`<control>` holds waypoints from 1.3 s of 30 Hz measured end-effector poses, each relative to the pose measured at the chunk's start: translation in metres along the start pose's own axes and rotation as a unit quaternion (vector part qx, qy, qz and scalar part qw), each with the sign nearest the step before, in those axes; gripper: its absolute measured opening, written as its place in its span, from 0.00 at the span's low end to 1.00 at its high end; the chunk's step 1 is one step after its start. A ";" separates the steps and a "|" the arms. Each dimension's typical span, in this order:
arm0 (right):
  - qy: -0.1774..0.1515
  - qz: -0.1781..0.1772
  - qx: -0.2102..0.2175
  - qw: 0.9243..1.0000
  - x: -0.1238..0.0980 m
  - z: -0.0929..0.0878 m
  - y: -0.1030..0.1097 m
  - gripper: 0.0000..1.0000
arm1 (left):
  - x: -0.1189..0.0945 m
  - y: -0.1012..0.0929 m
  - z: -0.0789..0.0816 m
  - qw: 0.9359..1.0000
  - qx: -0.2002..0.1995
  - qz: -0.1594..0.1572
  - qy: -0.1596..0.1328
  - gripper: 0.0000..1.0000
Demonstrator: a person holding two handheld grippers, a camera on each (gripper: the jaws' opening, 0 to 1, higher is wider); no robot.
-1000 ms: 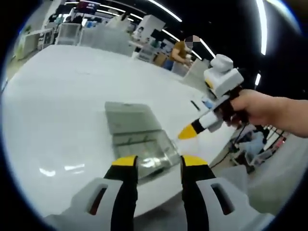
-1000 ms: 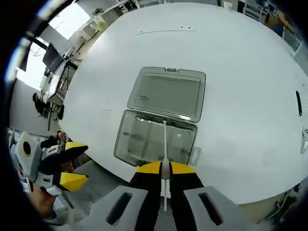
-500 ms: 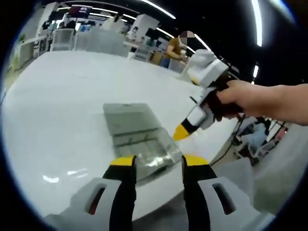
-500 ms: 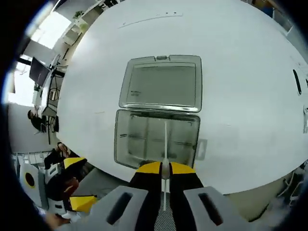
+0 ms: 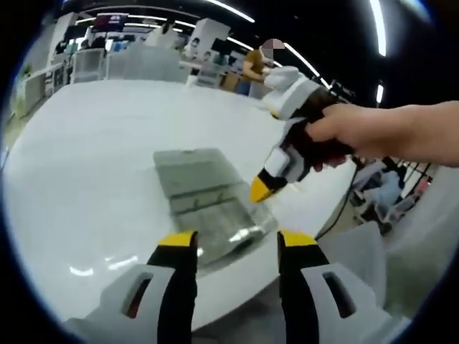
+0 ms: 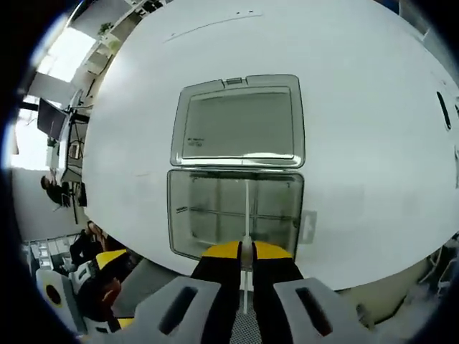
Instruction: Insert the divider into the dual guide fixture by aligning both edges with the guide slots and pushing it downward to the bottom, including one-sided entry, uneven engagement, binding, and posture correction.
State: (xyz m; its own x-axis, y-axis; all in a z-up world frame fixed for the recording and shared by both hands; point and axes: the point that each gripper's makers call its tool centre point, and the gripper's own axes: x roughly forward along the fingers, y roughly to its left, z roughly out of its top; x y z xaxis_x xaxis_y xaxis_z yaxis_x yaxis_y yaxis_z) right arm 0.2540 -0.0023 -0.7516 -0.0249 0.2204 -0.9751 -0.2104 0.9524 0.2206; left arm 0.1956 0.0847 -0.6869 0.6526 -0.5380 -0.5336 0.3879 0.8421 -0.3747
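A clear plastic box (image 6: 235, 216) with inner guide slots lies on the white table, its hinged lid (image 6: 239, 120) folded open flat behind it. My right gripper (image 6: 245, 251) is shut on a thin white divider (image 6: 246, 208), held edge-on above the box's near side. In the left gripper view the box (image 5: 219, 222) and lid (image 5: 190, 174) lie ahead, and the right gripper (image 5: 262, 188), held by a hand (image 5: 373, 132), hovers over the box's right end. My left gripper (image 5: 231, 242) stands open near the table's edge, nothing between its jaws.
The round white table (image 6: 358, 93) has bare surface all around the box. A dark slot (image 6: 444, 109) marks the table at the far right. Shelving and a person (image 5: 259, 63) stand beyond the table. Its near edge (image 5: 237, 283) runs just past my left jaws.
The right gripper has moved with the divider closer over the box, which now sits squarer in its view. In the left gripper view the hand has swung in leftward.
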 end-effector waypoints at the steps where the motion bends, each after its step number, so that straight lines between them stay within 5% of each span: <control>1: -0.001 -0.001 0.002 1.000 0.000 0.000 0.000 0.00 | 0.000 0.000 -0.001 1.000 0.003 0.000 0.001 0.43; 25: 0.006 0.006 0.022 1.000 0.013 0.004 -0.003 0.00 | 0.000 -0.010 -0.014 0.997 0.072 -0.016 0.015 0.72; 39: 0.014 0.002 0.028 1.000 0.014 0.000 0.000 0.00 | 0.000 -0.004 -0.017 0.998 0.059 -0.013 0.016 0.72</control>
State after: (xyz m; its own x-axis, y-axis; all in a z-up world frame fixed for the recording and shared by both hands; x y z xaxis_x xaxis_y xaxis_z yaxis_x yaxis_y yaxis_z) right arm 0.2541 0.0004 -0.7650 -0.0537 0.2183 -0.9744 -0.1552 0.9621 0.2241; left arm 0.1831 0.0803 -0.6983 0.6208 -0.5599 -0.5488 0.4803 0.8249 -0.2982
